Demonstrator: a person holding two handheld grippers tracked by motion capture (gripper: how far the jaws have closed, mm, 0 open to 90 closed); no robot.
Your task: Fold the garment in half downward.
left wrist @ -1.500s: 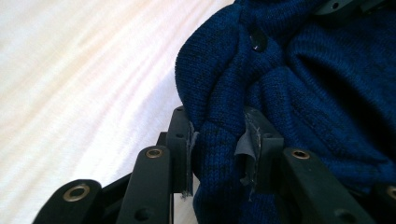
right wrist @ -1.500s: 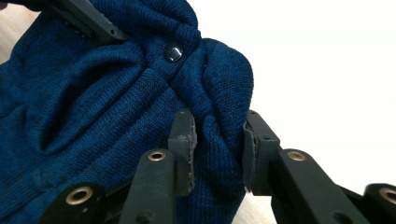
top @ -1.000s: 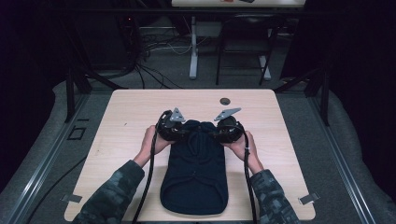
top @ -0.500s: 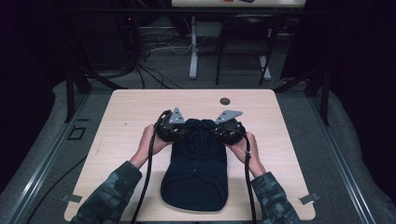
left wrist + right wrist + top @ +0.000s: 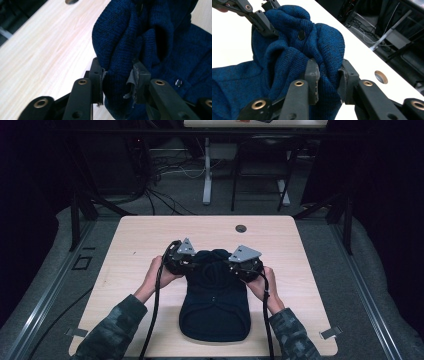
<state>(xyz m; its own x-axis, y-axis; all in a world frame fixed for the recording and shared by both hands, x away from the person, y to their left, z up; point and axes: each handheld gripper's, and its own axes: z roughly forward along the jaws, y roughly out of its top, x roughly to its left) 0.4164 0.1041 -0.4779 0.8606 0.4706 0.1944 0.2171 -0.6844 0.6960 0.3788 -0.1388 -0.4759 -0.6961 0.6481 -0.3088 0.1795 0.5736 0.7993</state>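
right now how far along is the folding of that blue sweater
Done: the near part of the blue knit sweater lies flat as a narrow folded stack on the table. In hand: the left tool and right tool are each shut on a bunch of knit at the far end, which stands bunched up. Left: that end probably needs laying flat and releasing.

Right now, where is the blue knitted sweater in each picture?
High view: the blue sweater lies at the table's near middle, between both grippers.
Left gripper view: it fills the right side, pinched in the jaws.
Right gripper view: left and centre.
Shared landmark: the round table hole.
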